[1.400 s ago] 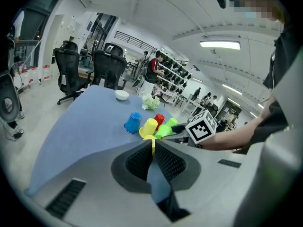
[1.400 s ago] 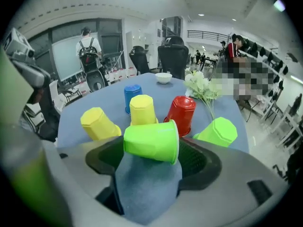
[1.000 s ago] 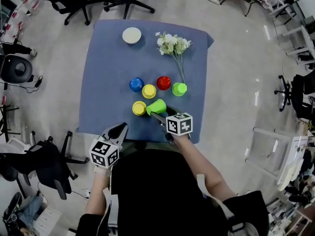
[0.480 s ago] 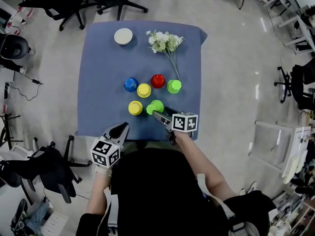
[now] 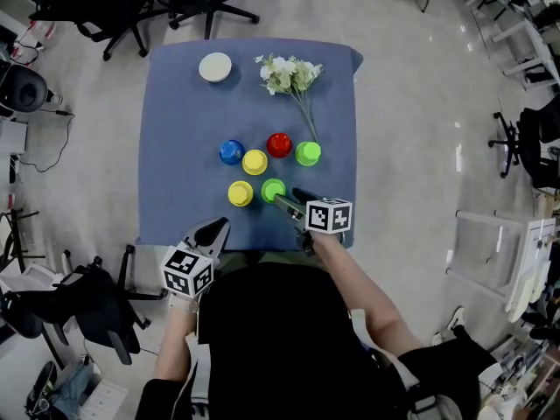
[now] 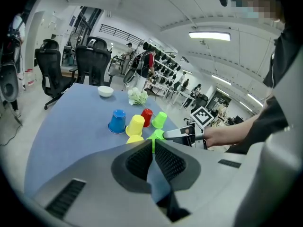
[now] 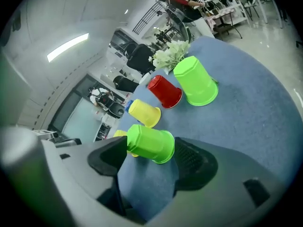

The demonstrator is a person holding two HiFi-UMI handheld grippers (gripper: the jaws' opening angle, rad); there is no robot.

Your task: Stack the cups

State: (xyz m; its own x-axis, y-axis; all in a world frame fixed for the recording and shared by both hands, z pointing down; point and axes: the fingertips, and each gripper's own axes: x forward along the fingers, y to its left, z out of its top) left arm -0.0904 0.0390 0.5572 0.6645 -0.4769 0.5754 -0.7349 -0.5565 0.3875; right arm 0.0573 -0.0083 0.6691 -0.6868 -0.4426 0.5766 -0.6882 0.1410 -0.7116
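Observation:
Six cups sit upside down on the blue cloth (image 5: 175, 103): blue (image 5: 231, 152), yellow (image 5: 255, 161), red (image 5: 279, 144), green (image 5: 307, 153), a nearer yellow (image 5: 241, 193) and a nearer green cup (image 5: 273, 190). My right gripper (image 5: 287, 201) reaches in from the front edge. Its jaws are closing around the nearer green cup (image 7: 150, 143), and a small gap still shows beside the rim in the right gripper (image 7: 150, 146) view. My left gripper (image 5: 213, 231) hangs at the cloth's front edge. The left gripper (image 6: 152, 144) is shut and empty.
A white bowl (image 5: 215, 66) and a bunch of white flowers (image 5: 287, 73) lie at the far end of the cloth. Office chairs (image 5: 131, 7) stand beyond the table, and another chair (image 5: 83, 309) is at my left.
The nearer green cup lay tilted on its side a second ago and now shows its round base upward between the right jaws. The left gripper has stayed put.

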